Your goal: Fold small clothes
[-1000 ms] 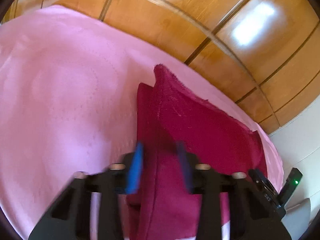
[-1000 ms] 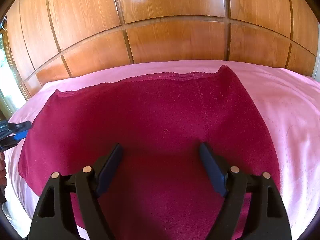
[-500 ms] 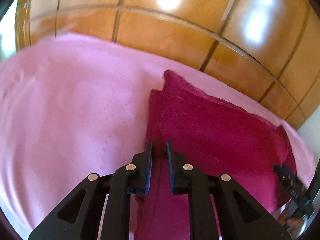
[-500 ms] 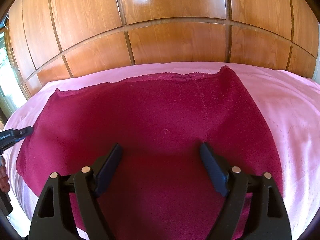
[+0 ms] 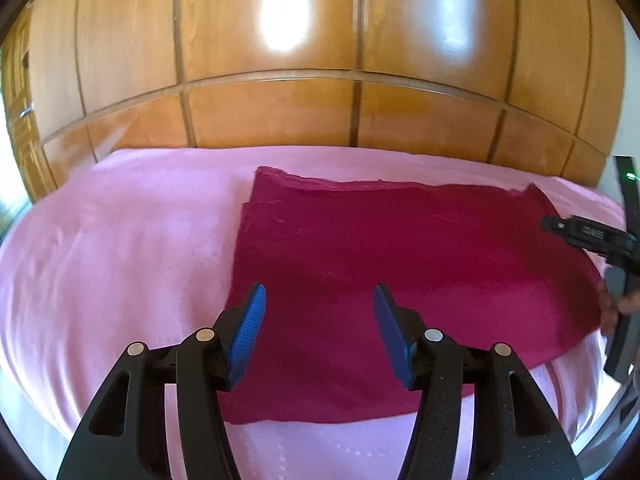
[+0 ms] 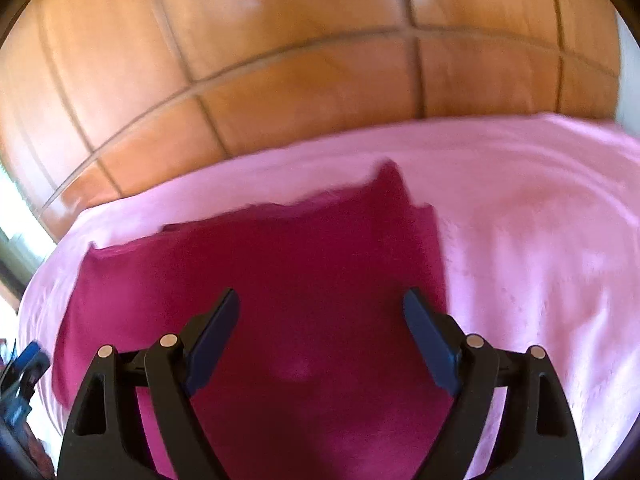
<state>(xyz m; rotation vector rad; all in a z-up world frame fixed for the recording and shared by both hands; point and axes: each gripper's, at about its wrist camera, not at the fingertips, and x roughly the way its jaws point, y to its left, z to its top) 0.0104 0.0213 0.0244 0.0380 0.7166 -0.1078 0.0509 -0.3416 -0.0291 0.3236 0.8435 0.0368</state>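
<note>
A dark red cloth (image 5: 400, 256) lies folded flat on the pink bedsheet (image 5: 120, 240). My left gripper (image 5: 318, 320) is open and empty, hovering over the cloth's near left part. In the right wrist view the same cloth (image 6: 280, 272) lies below my right gripper (image 6: 320, 328), which is open and empty above its near right part. The right gripper's body also shows at the right edge of the left wrist view (image 5: 592, 236).
A wooden panelled wall (image 5: 320, 80) stands right behind the bed. Pink sheet spreads left of the cloth in the left wrist view and right of it in the right wrist view (image 6: 540, 240). The left gripper's tip shows at the far left of the right wrist view (image 6: 24, 360).
My left gripper opened from shut and let go of the cloth's left edge, then swung to face the wall. My right gripper shifted and its view is blurred; it stays open.
</note>
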